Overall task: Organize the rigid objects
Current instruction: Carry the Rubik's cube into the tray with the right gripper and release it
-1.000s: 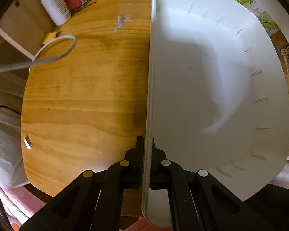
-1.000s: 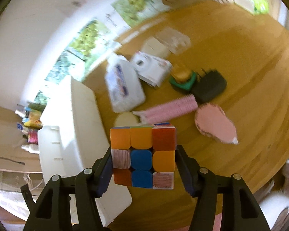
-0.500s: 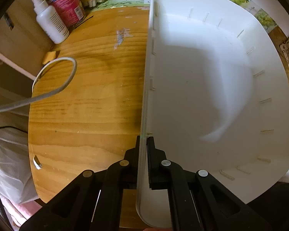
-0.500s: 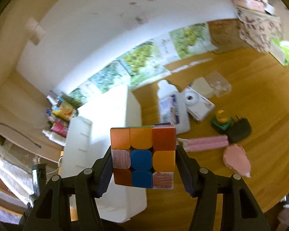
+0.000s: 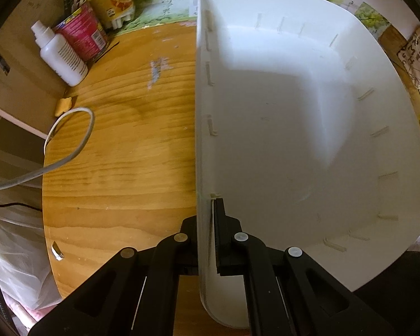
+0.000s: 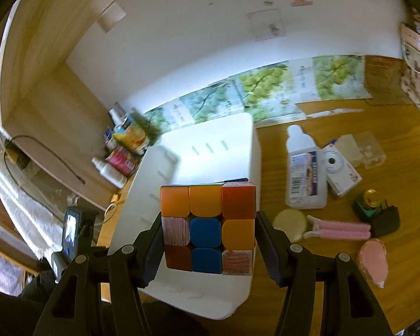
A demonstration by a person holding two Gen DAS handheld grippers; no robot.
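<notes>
Since a second ago we have lifted the cube off the tabletop over the white bin. Bin's interior lies bare (roomy). Our left tool clamps its near wall; our right tool, angled downward, grips the cube.
</notes>
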